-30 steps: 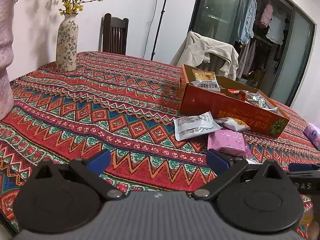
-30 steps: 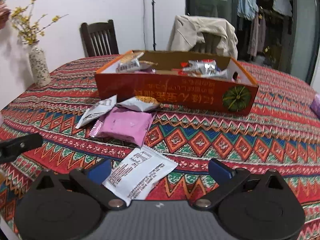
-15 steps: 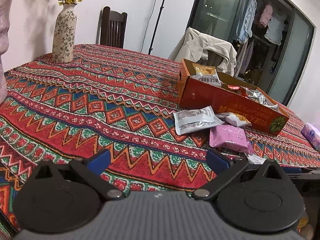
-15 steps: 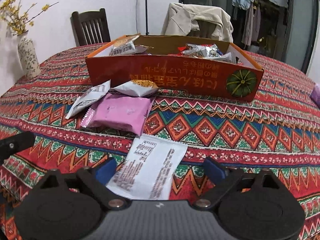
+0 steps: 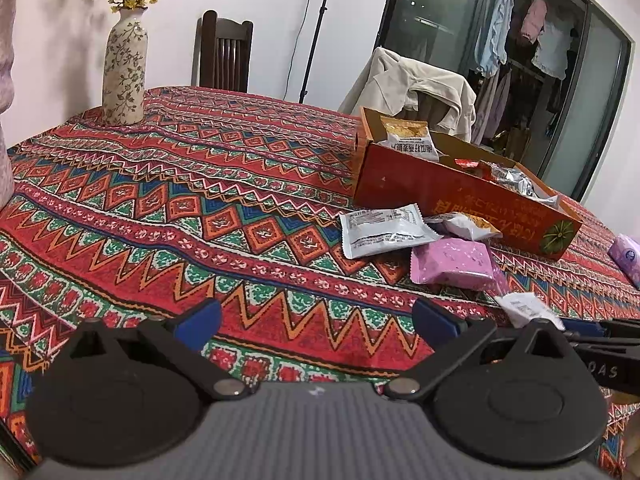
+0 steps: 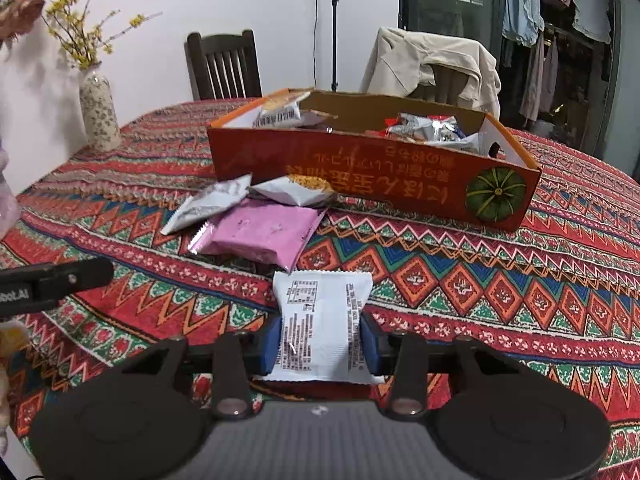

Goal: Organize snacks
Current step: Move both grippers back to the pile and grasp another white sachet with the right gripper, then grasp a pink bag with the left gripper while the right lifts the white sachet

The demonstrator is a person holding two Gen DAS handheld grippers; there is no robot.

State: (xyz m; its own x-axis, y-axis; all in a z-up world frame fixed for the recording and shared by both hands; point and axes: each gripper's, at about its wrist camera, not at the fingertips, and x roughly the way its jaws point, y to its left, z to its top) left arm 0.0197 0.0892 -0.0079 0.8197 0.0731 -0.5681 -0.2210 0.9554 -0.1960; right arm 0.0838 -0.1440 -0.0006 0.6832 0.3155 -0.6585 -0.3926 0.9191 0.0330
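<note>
My right gripper [image 6: 320, 346] is shut on a white snack packet [image 6: 320, 320] with black print, held just above the patterned cloth. Ahead lie a pink packet [image 6: 264, 232], a silver packet [image 6: 208, 208] and a white-and-orange packet [image 6: 298, 190], in front of the orange cardboard box [image 6: 380, 176] that holds several snacks. My left gripper [image 5: 316, 320] is open and empty over the cloth, left of the same packets: silver [image 5: 384, 230], pink [image 5: 452, 262]. The box [image 5: 440, 188] stands beyond them. The right gripper's packet [image 5: 524, 308] shows at right.
A flowered vase [image 5: 124, 76] stands at the table's far left edge. Two chairs stand behind the table, one wooden [image 6: 224, 66], one draped with a beige jacket [image 6: 436, 64]. A purple tissue pack [image 5: 626, 254] lies at the far right. The left gripper's finger [image 6: 56, 280] reaches in from the left.
My right gripper has closed on the white packet, which was lying between its open fingers. The left gripper has drifted slightly and stays open.
</note>
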